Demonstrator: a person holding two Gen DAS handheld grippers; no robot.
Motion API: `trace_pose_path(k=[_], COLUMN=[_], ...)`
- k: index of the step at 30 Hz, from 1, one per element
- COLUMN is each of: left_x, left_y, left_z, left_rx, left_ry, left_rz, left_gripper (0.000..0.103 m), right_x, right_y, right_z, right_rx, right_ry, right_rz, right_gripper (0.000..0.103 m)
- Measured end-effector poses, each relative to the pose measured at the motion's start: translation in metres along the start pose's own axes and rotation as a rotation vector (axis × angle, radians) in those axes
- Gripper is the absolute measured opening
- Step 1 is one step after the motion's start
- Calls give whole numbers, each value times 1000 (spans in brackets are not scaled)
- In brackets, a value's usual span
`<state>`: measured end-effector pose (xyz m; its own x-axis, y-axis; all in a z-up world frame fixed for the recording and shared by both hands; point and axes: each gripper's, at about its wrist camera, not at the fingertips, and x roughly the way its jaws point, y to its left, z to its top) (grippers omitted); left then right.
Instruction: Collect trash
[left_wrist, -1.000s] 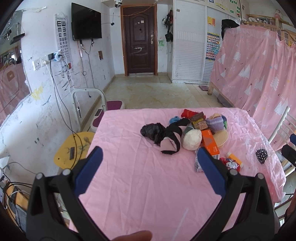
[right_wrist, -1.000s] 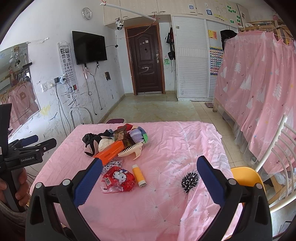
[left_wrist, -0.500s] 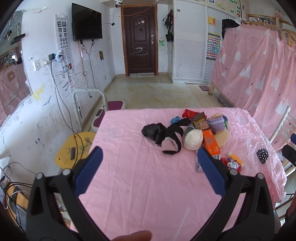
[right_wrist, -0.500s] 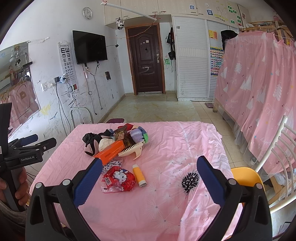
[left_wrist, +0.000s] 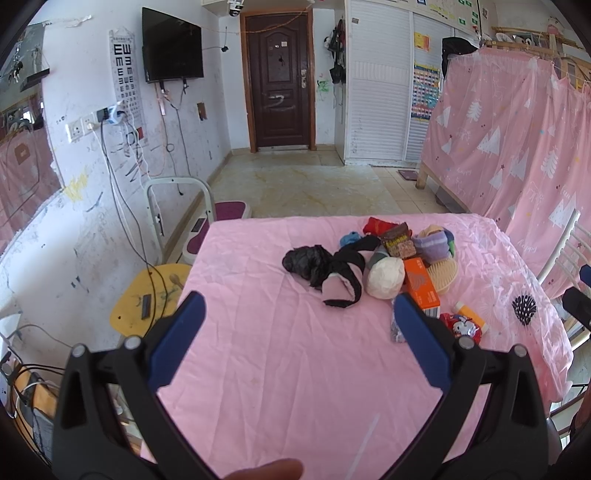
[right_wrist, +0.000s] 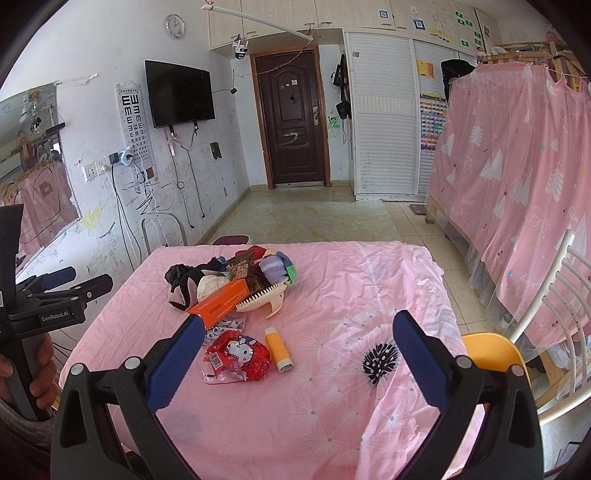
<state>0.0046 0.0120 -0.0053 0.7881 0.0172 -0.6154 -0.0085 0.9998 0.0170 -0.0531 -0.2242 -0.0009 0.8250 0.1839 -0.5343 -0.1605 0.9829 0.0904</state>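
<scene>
Hovering wide-jawed, both tools (left_wrist: 297, 325) (right_wrist: 297, 343) face the red wrapper (right_wrist: 236, 356).

Left wrist view: set above the near left edge of the table (left_wrist: 258, 350), facing across it toward the brown door (left_wrist: 282, 74), left gripper (left_wrist: 299, 325) framing the lower field, jaws wide apart. Right wrist view: set above the near right part, facing the same door (right_wrist: 291, 118), right gripper (right_wrist: 299, 332) likewise spread. Shared in both: the pile of clutter (left_wrist: 388, 258) (right_wrist: 236, 280), red wrapper (left_wrist: 461, 326) (right_wrist: 238, 354), television, eye chart. Left gripper also seen at the right view's left rim (right_wrist: 55, 295), probably level with it; fisheye bending makes that hard to judge.
</scene>
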Motion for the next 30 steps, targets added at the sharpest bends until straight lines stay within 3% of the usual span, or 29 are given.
trace_pose_path(k=[22, 30], left_x=[3, 22], left_y=[7, 1], left_z=[-1, -6], left_rx=[1, 18], left_ry=[10, 90], left_rz=[2, -55], left_gripper=[98, 98], right_x=[8, 31], right_y=[-1, 5], right_z=[-3, -15], right_rx=[0, -2], right_ry=[17, 111], right_rz=[14, 199], right_gripper=[92, 92])
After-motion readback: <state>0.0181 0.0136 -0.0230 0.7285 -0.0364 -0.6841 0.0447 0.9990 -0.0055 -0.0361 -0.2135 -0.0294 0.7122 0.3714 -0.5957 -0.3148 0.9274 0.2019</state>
